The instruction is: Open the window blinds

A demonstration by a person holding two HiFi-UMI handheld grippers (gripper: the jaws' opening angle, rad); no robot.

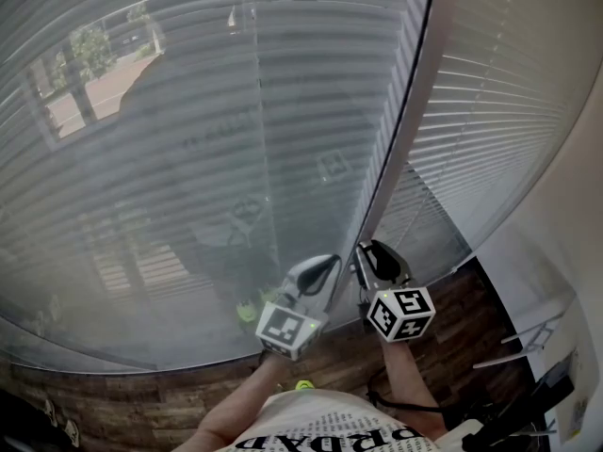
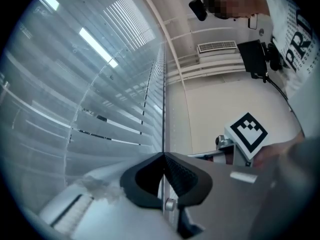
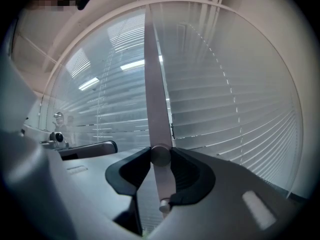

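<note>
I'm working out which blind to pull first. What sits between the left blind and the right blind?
A pale upright post stands between the left blind and the right blind; the head view shows it. The right hand-held gripper clamps a rod.

Two white window blinds (image 1: 188,158) hang lowered side by side, slats horizontal.

Two window blinds (image 1: 170,177) are present, one on each side of the single wand (image 1: 405,130). One thin cord (image 2: 163,109) runs beside the wand. Two grippers are present, left gripper (image 1: 330,264) and right gripper (image 1: 374,252), each with one marker cube (image 1: 287,326).
</note>
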